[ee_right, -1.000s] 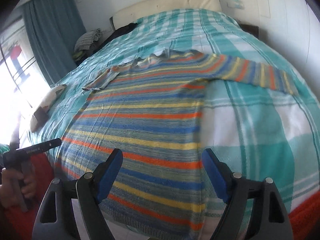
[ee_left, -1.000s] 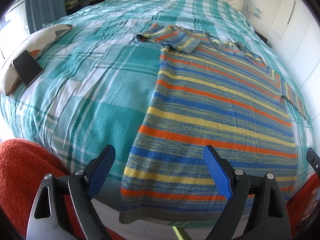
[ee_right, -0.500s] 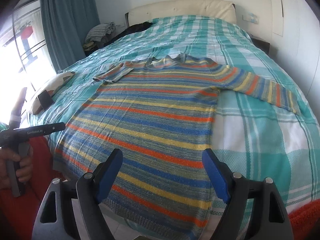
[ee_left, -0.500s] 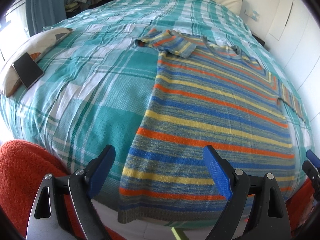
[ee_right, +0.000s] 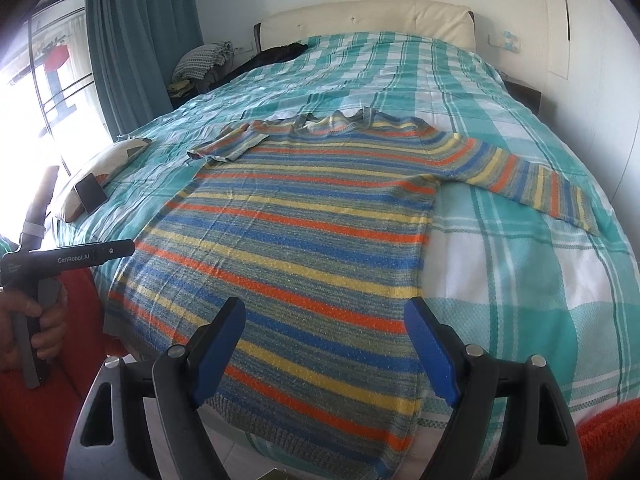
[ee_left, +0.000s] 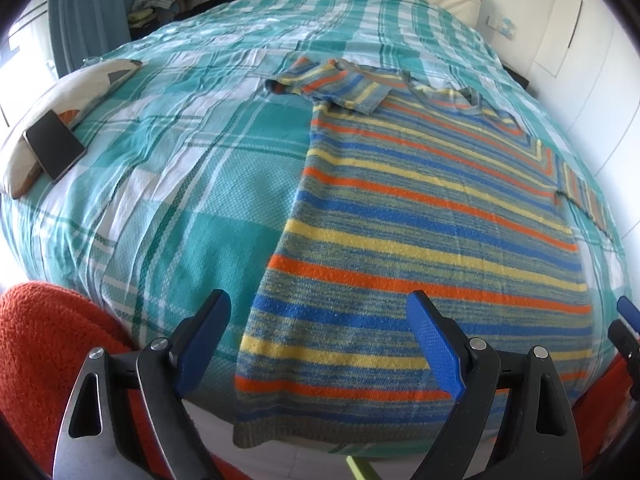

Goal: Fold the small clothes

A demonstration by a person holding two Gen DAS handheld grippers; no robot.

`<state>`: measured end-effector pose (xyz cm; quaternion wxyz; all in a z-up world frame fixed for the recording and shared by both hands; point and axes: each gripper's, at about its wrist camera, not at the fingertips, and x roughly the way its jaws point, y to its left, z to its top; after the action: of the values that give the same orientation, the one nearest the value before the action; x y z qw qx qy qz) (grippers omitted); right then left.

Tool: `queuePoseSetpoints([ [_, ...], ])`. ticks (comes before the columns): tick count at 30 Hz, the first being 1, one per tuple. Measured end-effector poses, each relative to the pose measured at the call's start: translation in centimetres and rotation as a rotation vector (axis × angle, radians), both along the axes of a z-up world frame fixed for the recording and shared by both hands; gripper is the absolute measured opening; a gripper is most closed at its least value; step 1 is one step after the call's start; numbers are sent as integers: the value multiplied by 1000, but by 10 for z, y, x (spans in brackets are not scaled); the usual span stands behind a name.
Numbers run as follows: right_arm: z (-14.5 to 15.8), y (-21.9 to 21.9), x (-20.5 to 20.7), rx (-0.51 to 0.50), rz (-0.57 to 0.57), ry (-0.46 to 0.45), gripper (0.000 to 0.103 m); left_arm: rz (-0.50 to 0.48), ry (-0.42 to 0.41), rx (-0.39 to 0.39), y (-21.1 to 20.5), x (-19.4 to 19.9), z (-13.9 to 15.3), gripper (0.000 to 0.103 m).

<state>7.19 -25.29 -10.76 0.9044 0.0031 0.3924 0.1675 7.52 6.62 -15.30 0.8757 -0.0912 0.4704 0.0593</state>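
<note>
A striped knit sweater (ee_left: pixel 420 216) in blue, yellow and orange lies flat on the bed, hem toward me and hanging over the near edge. It also shows in the right wrist view (ee_right: pixel 312 232). One sleeve (ee_left: pixel 336 84) is folded in at the far left shoulder; the other sleeve (ee_right: pixel 528 184) lies stretched out to the right. My left gripper (ee_left: pixel 320 336) is open and empty, held off the bed above the hem's left part. My right gripper (ee_right: pixel 326 344) is open and empty above the hem's right part.
The bed has a teal and white plaid cover (ee_left: pixel 168 168). A pillow with a dark phone (ee_left: pixel 54 150) on it lies at the left edge. Orange fabric (ee_left: pixel 44 352) is at the near left. A cream headboard (ee_right: pixel 368 20), curtain (ee_right: pixel 136 40) and clothes pile (ee_right: pixel 204 60) stand at the far end.
Both grippers have drawn back and risen from the bed, so more of the sweater and room shows. The sweater has not moved. Both stay open.
</note>
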Motion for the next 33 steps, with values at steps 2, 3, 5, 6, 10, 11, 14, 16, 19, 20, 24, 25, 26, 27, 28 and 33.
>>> queuePoseSetpoints([
  [2,1,0,0,-4,-3,-1,81,1,3,0,1,1,0,91],
  [3,1,0,0,-5,-5,-4,81,0,4,4,1,1,0,91],
  [5,3,0,-1,4,-9,-14,81,-6,6,18,0,2,1,91],
  [6,4,0,-1,9,-7,-17,81,-9,5,25,-2,2,1,91],
  [10,5,2,-4,2,24,-28,81,-21,-5,46,-9,-1,3,91],
  [11,4,3,-4,-8,34,-30,81,-20,-14,51,-10,-2,5,91],
  [14,2,5,-2,-12,44,-23,81,-22,-26,58,-10,-4,7,91],
  [16,1,5,-2,-7,40,-23,81,-22,-19,56,-9,-3,6,91],
  [19,3,5,-3,-11,37,-31,81,-15,-13,39,-5,-1,4,91],
  [20,3,6,-3,-16,36,-30,81,-12,-14,30,-5,-2,4,91],
  [24,0,9,-4,-34,40,-16,81,-9,-16,13,-2,-2,4,91],
  [25,0,10,-4,-35,42,-16,81,-10,-15,14,-2,-2,4,91],
  [26,0,11,-4,-37,46,-17,81,-11,-15,14,-3,-2,4,91],
  [27,0,12,-5,-40,51,-19,81,-11,-17,14,-3,-3,4,91],
  [28,0,13,-6,-44,56,-20,81,-9,-19,13,-2,-3,4,91],
  [33,-3,16,-5,-36,77,-12,81,-11,-54,18,-8,-1,9,91],
])
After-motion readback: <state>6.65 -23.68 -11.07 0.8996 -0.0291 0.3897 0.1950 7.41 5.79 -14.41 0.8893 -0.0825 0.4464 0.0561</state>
